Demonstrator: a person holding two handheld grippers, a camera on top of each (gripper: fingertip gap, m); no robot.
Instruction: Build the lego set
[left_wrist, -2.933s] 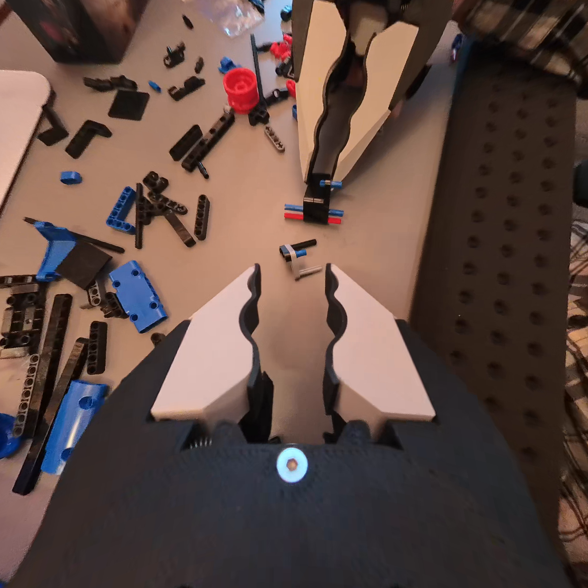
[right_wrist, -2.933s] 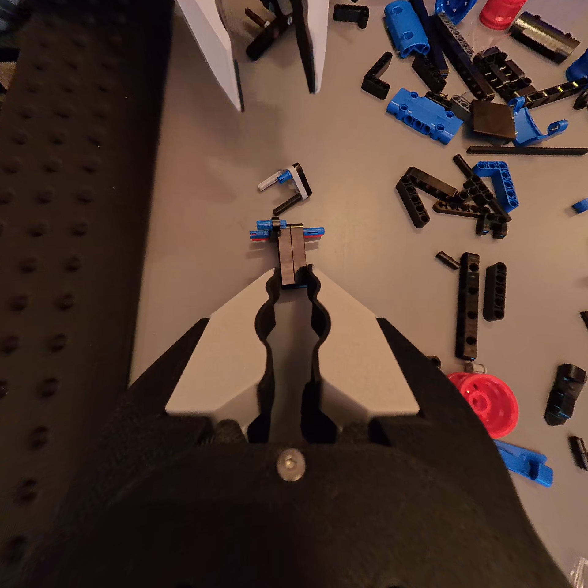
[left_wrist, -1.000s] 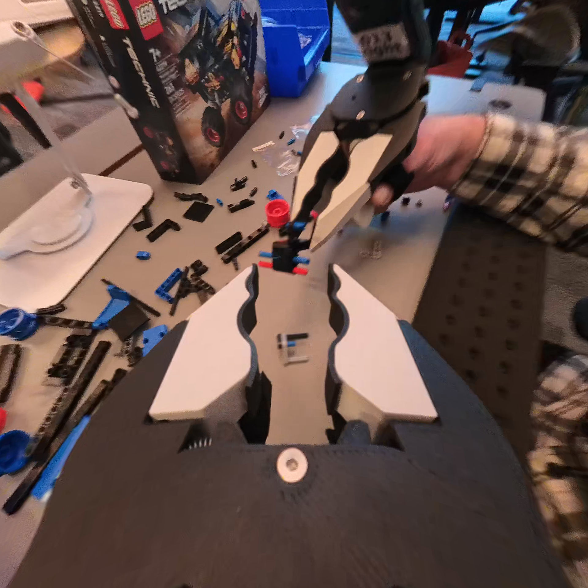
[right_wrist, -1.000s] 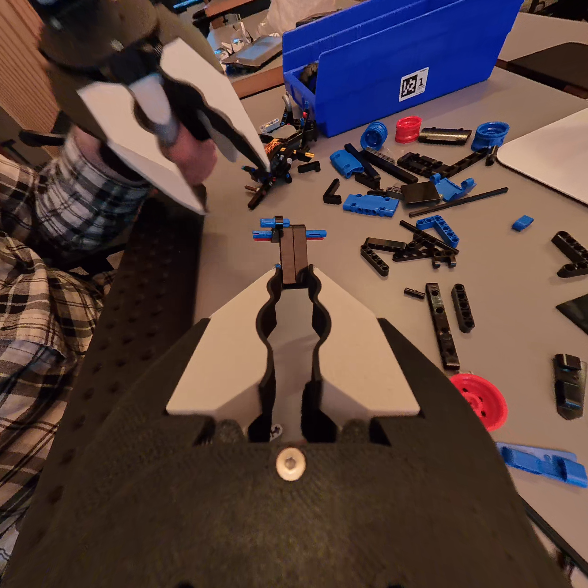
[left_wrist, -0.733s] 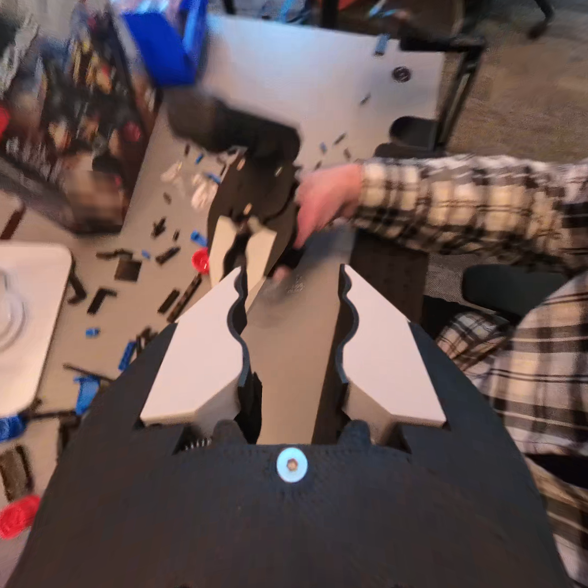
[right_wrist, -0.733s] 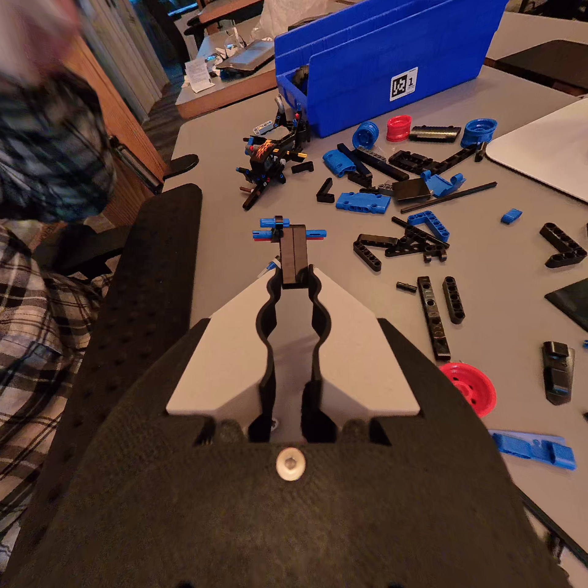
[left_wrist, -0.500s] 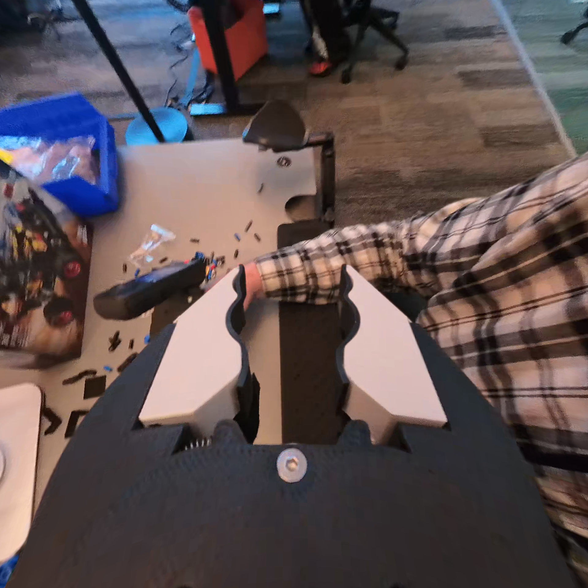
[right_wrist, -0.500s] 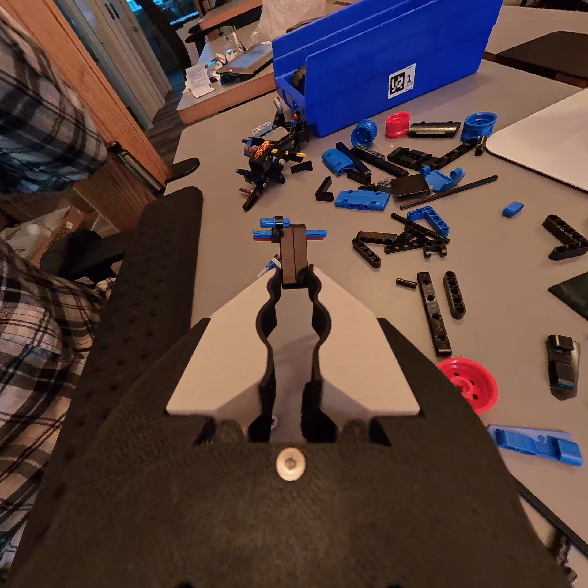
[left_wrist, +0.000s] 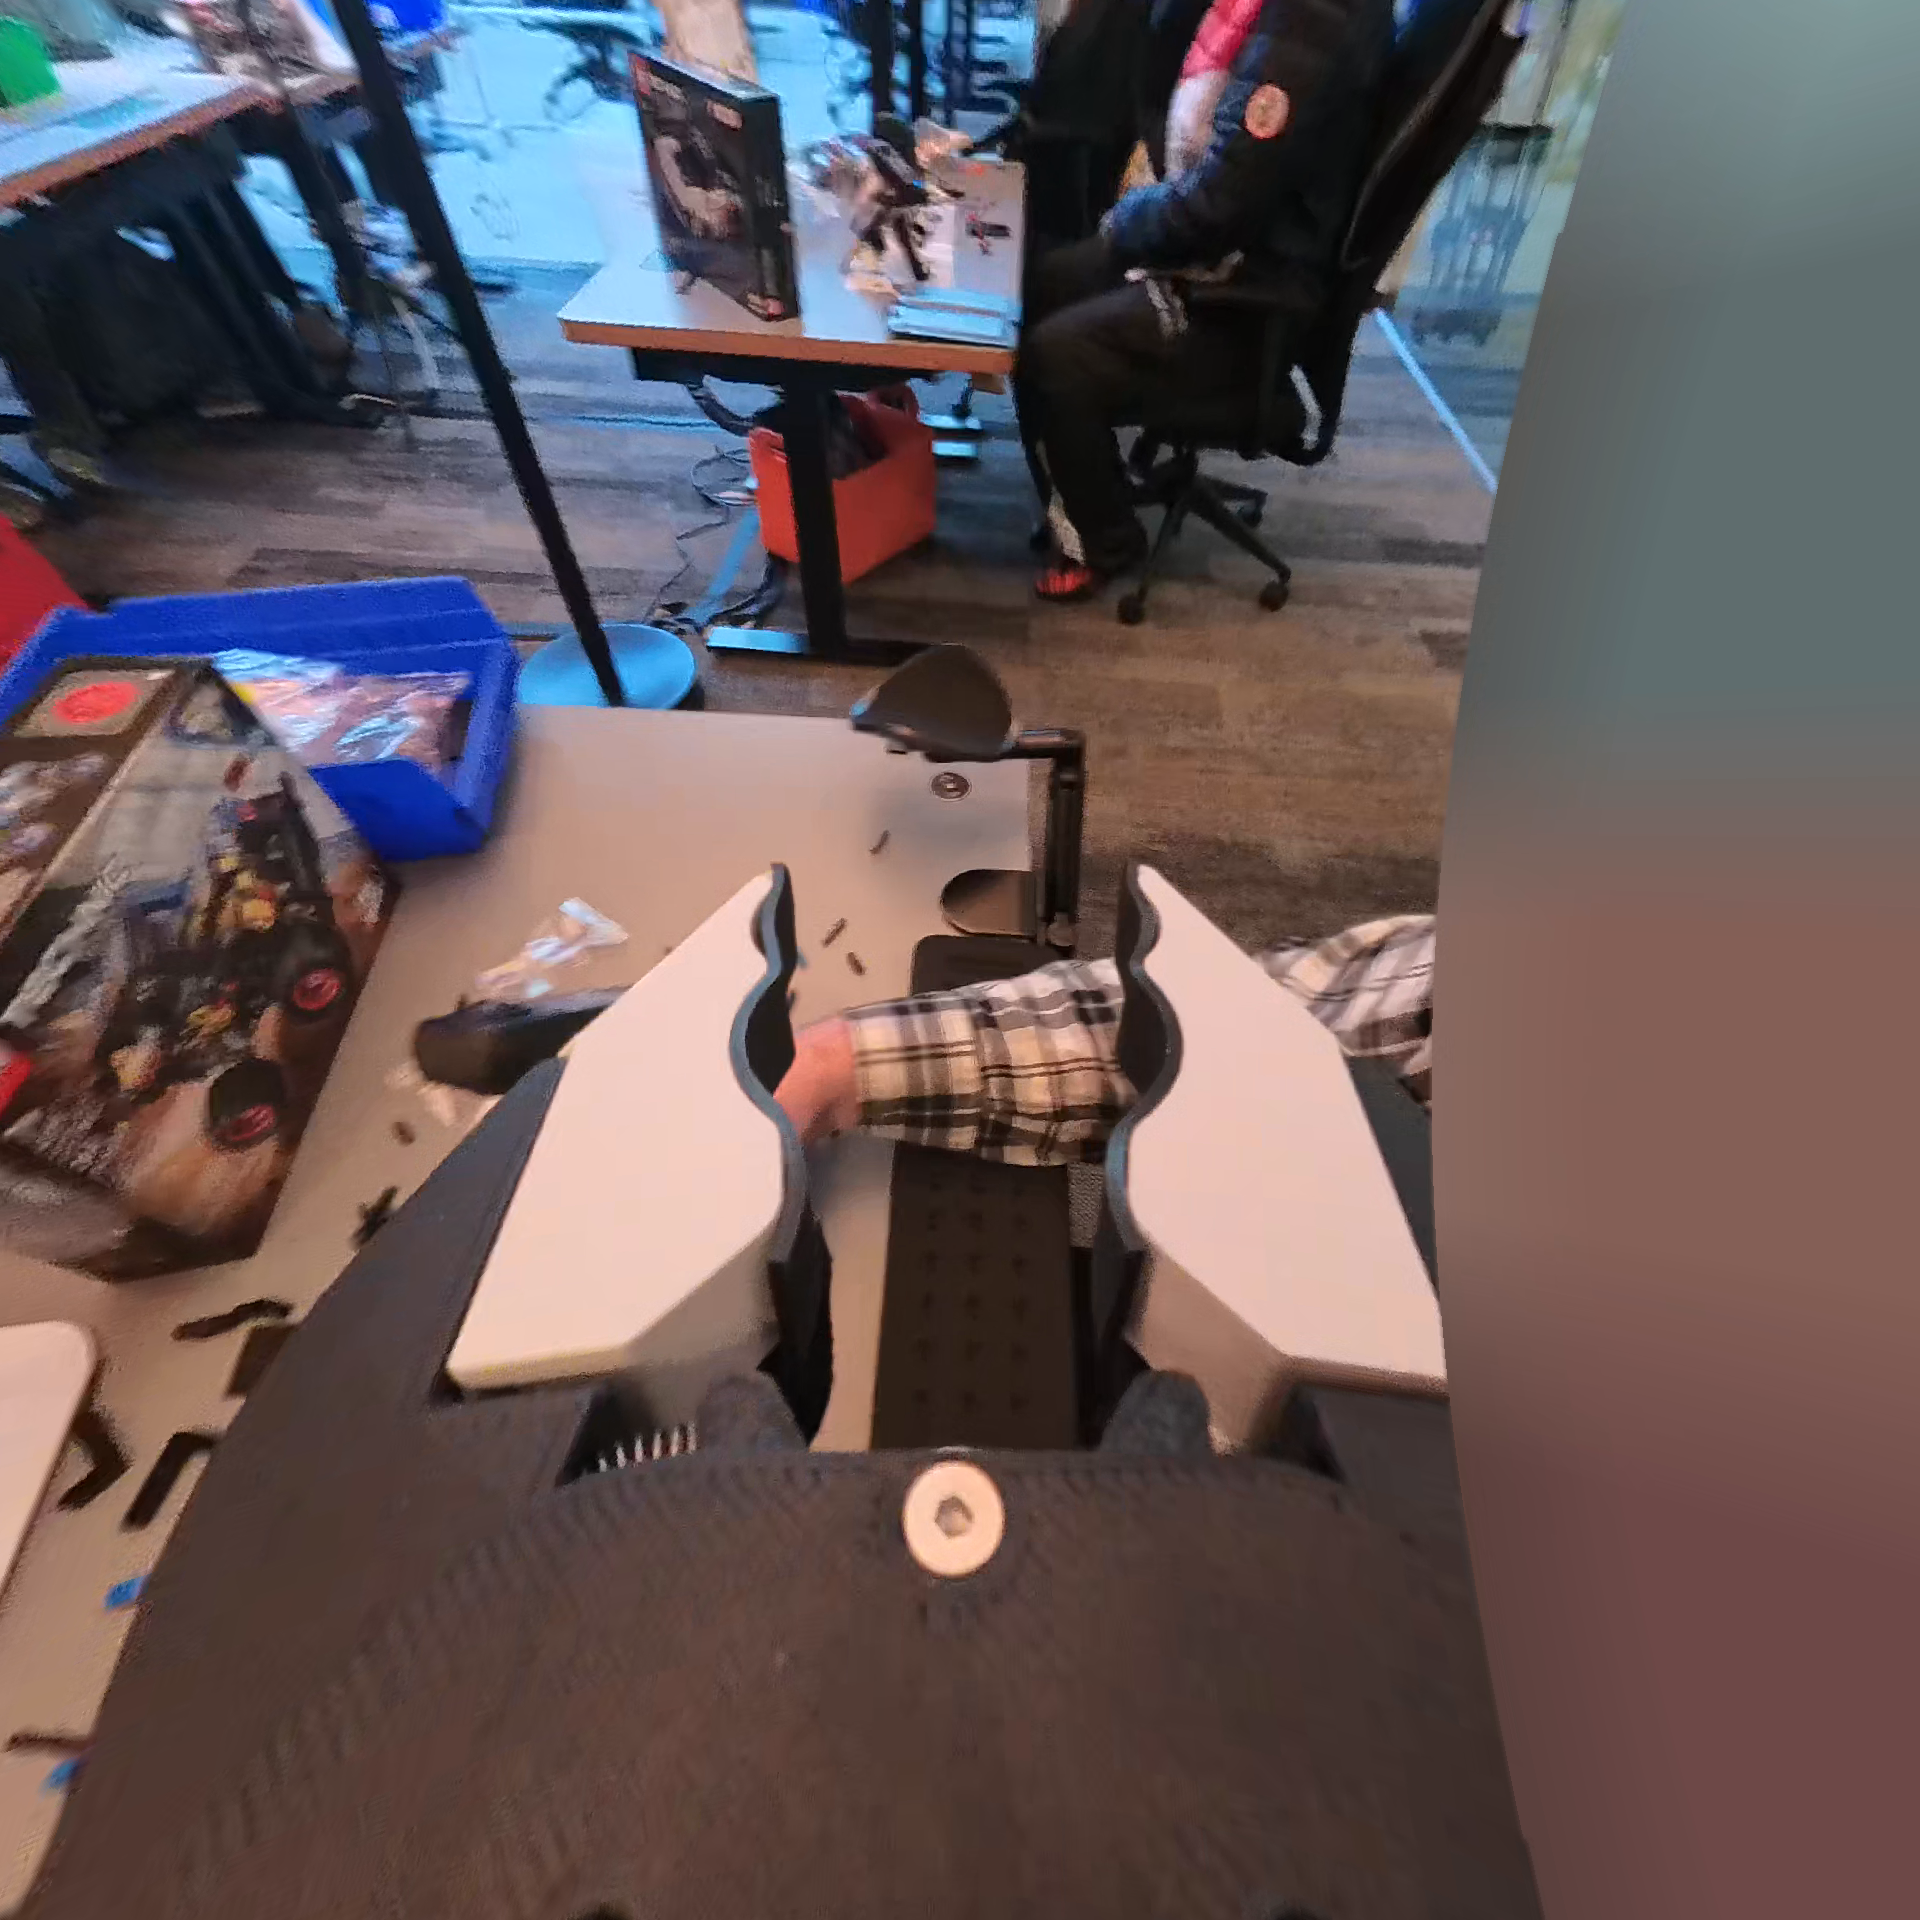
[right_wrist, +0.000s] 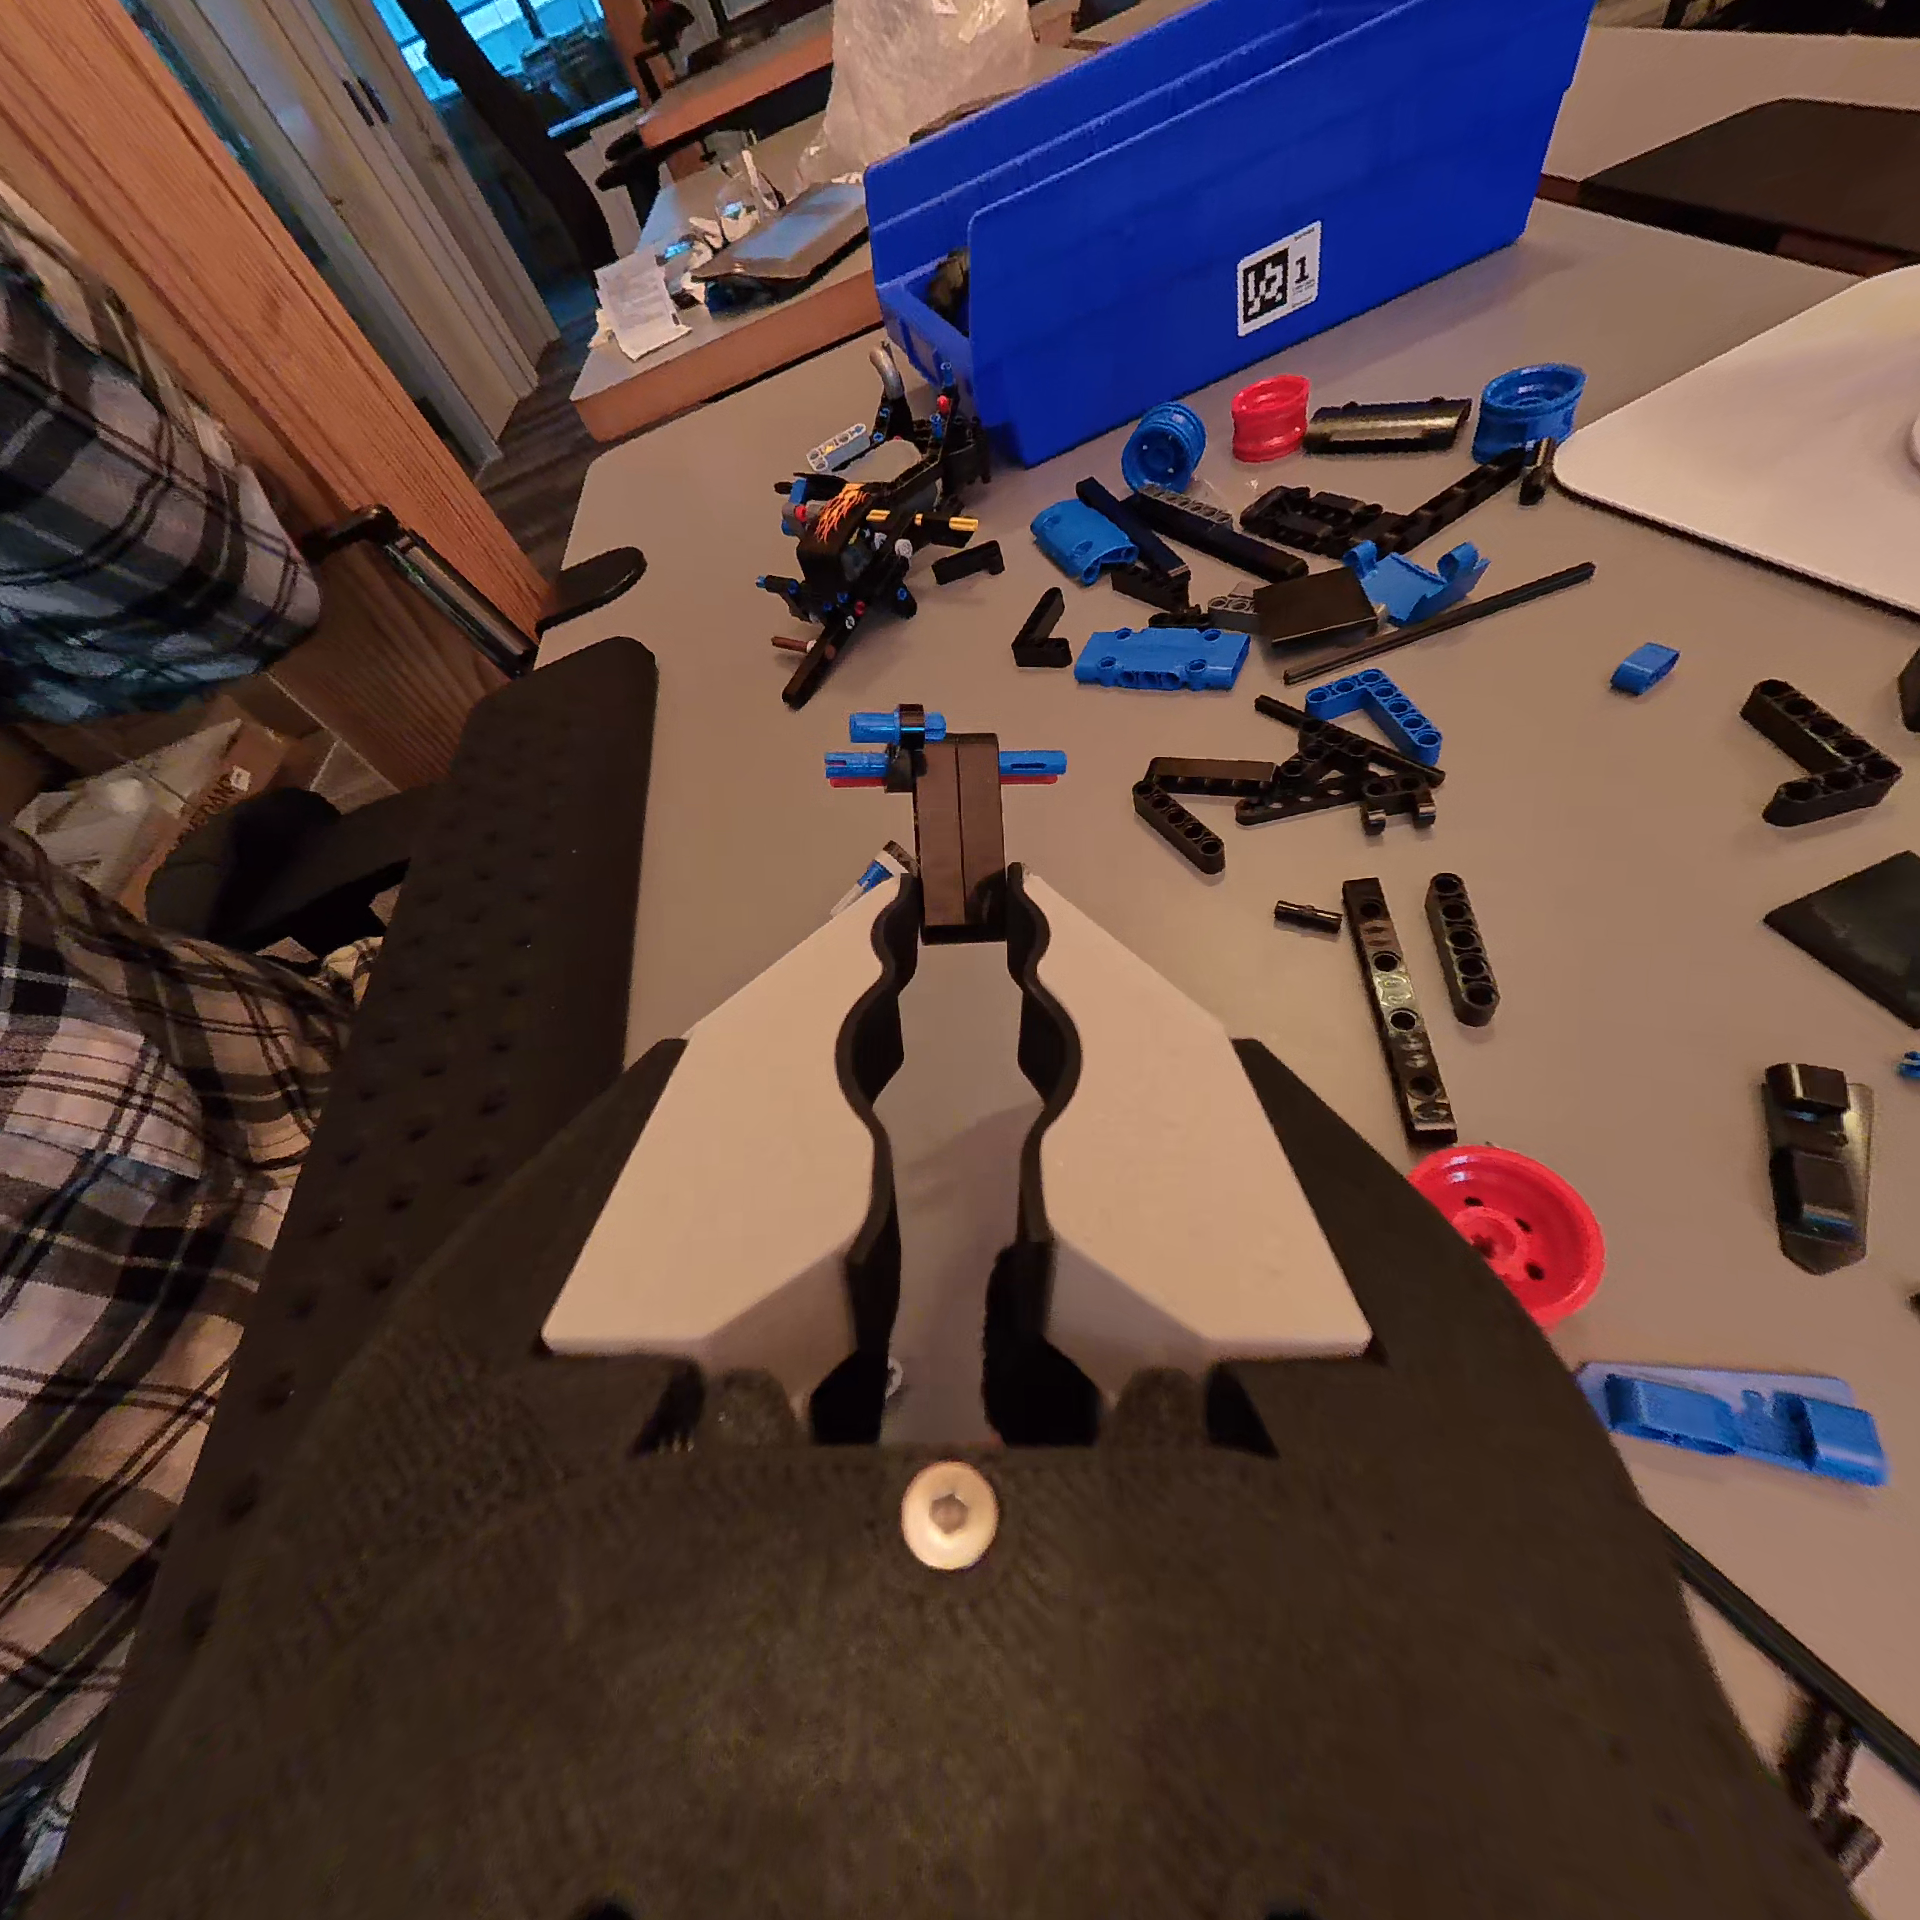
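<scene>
Right claw (right_wrist: 961, 894) pinching one black subassembly (right_wrist: 954, 821), left claw (left_wrist: 956, 935) spread empty, two red wheels (right_wrist: 1512, 1231).

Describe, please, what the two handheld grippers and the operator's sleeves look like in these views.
Both the left gripper and right gripper have a textured black body, a silver hex screw at the centre, and two pale grey wedge-shaped fingers lined with wavy black pads. The operator's sleeve is black-and-white plaid. No cables show.

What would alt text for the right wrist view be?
The right claw is shut on a small black lego assembly with blue and red pins, held above a grey table. Loose black and blue lego parts, a red wheel and a blue bin lie beyond.
</scene>
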